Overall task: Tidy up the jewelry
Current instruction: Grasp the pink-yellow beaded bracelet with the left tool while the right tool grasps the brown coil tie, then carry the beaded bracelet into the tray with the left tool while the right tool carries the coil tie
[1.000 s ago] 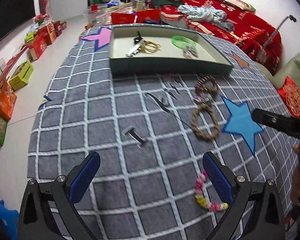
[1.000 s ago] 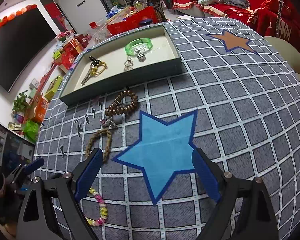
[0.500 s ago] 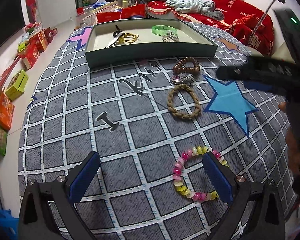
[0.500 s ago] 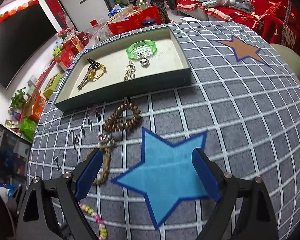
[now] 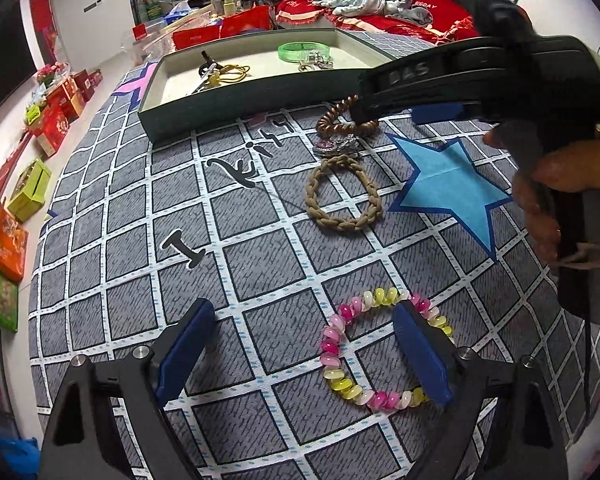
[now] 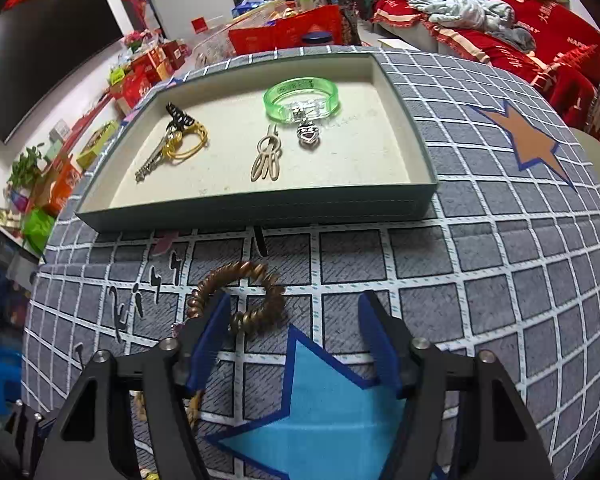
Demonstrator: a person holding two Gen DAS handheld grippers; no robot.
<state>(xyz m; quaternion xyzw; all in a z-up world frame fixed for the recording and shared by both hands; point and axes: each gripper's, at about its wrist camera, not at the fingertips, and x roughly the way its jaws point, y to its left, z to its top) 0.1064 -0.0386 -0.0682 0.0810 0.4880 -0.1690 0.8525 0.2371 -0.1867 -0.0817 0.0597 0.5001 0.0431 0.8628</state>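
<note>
Both grippers have shifted over the mat [image 5: 260, 248] since a second ago; the right gripper [image 6: 296, 330], wide then, is now closing. The coil bracelet [image 6: 256, 292] sits partly between its jaws, with the left finger's [image 6: 208, 336] tip on top of the ring and no squeeze seen yet. Judged: coil pick starting, then into the tray [image 6: 260, 208] at 12 o'clock

Left gripper [image 5: 300, 344] wide, empty, now at the bead bracelet [image 5: 336, 360], right finger [image 5: 420, 352] inside the loop

Tray holds a green bangle [image 6: 300, 92], a heart charm [image 6: 309, 136], clips [image 6: 266, 156] and a gold ring bunch [image 6: 184, 140]

On the mat: a braid bracelet [image 5: 342, 196] at 12 from the beads, with a small charm [image 5: 336, 146] just beyond it

In the way: the charm lies close by the coil and could snag; the tray wall must be cleared
</note>
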